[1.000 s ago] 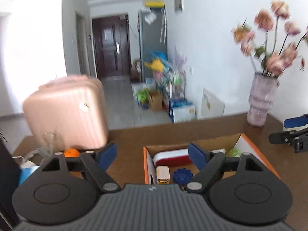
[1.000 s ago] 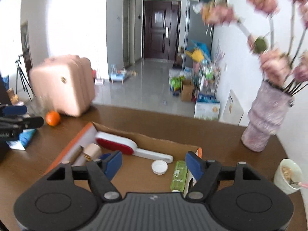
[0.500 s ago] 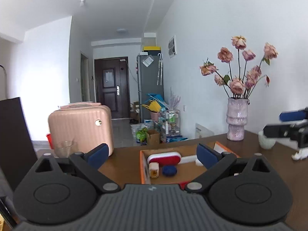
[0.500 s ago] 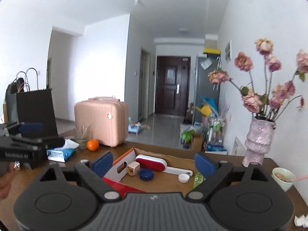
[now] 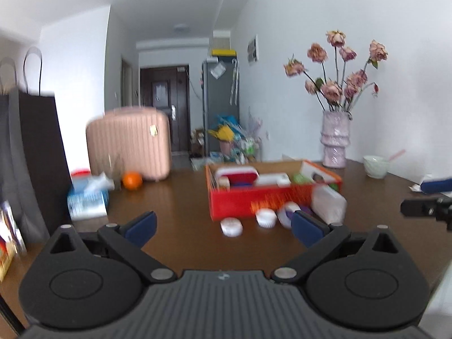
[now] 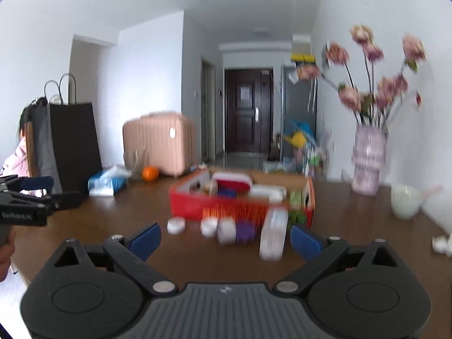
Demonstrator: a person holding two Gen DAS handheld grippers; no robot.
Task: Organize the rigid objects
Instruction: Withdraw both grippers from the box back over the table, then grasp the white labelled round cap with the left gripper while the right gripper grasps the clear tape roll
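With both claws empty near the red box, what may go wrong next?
1. Several small white lids and a purple piece lie crowded before the red box; a wide claw may knock one away.
2. The white case stands on edge against the box and could topple.
3. The left claw and right claw, jaws opening, empty, might collide.

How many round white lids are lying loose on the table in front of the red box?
3, though blur may hide more: one white lid lies alone at left, a ridged lid sits mid-row, and a third lid lies beside the translucent case.
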